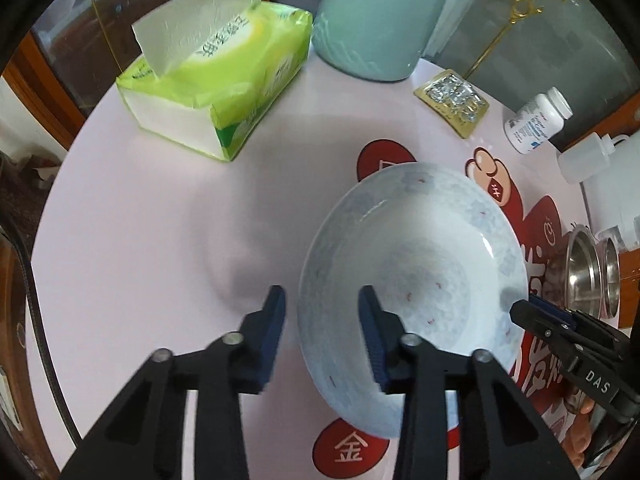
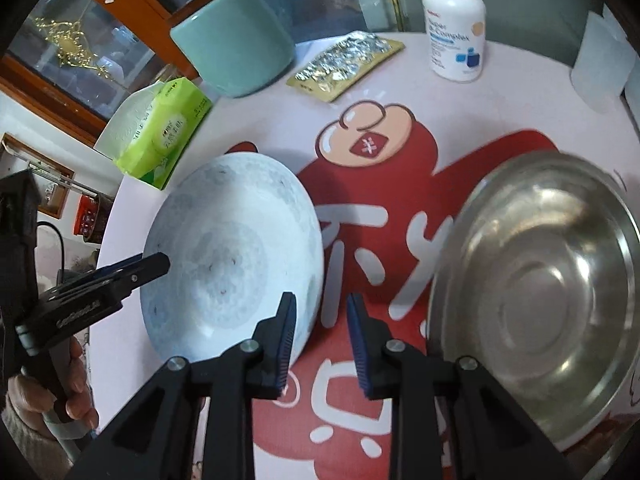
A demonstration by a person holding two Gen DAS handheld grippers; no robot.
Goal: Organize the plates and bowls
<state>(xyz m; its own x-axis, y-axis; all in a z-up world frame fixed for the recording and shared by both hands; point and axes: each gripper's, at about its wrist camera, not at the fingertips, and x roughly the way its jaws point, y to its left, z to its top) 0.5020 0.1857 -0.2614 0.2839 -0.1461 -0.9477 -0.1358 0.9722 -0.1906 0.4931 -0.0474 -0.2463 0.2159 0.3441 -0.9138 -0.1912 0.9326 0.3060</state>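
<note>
The white ceramic bowl (image 1: 412, 292) lies at table centre; the left gripper (image 1: 322, 334) and right gripper (image 2: 322, 338) each straddle its rim, narrowly apart, not pressing. At two o'clock, only the right view shows the steel bowl (image 2: 536, 296) fully and the "B-Complex" bottle (image 2: 454, 24).

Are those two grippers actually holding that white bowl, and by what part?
Each gripper straddles the white bowl's rim, left gripper on one side, right gripper on the opposite. Gaps show beside the pads, so a firm hold cannot be told.
</note>
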